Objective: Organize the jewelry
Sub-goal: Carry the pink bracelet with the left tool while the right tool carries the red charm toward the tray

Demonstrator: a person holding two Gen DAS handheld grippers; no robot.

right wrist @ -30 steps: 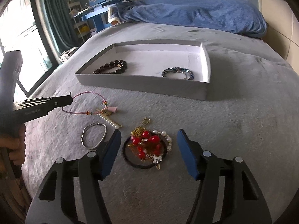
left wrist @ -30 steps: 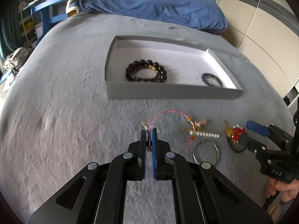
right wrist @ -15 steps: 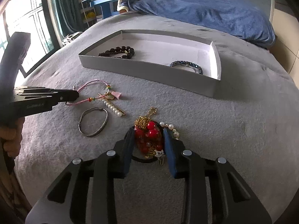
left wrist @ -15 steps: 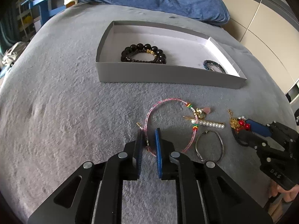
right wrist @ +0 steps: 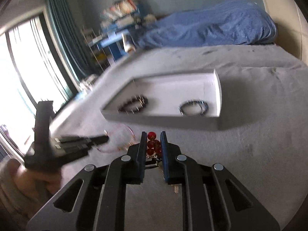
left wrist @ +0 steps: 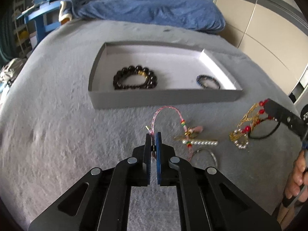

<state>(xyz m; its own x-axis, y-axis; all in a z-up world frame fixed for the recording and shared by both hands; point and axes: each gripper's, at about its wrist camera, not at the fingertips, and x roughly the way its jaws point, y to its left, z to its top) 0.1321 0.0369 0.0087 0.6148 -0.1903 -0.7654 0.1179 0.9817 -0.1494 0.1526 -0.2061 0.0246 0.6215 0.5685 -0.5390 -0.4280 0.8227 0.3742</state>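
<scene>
My left gripper (left wrist: 153,134) is shut on the pink cord bracelet (left wrist: 167,110), whose loop trails toward the grey tray (left wrist: 165,97). My right gripper (right wrist: 152,134) is shut on the red-bead and gold bracelet (right wrist: 153,144) and holds it above the bed; in the left wrist view it hangs (left wrist: 248,127) from the right gripper (left wrist: 277,113) with a black loop. The tray (right wrist: 163,118) holds a black bead bracelet (left wrist: 134,78) and a small dark blue bracelet (left wrist: 207,80).
A pearl bar with a pink charm (left wrist: 198,141) and a silver bangle (left wrist: 204,155) lie on the grey bedspread right of my left gripper. A blue blanket (left wrist: 154,9) lies beyond the tray. A blue shelf (left wrist: 42,19) stands at far left.
My right gripper closed on the red-bead bracelet and lifted it off the bed, swinging upward. My left gripper closed tighter on the pink cord and rose a little.
</scene>
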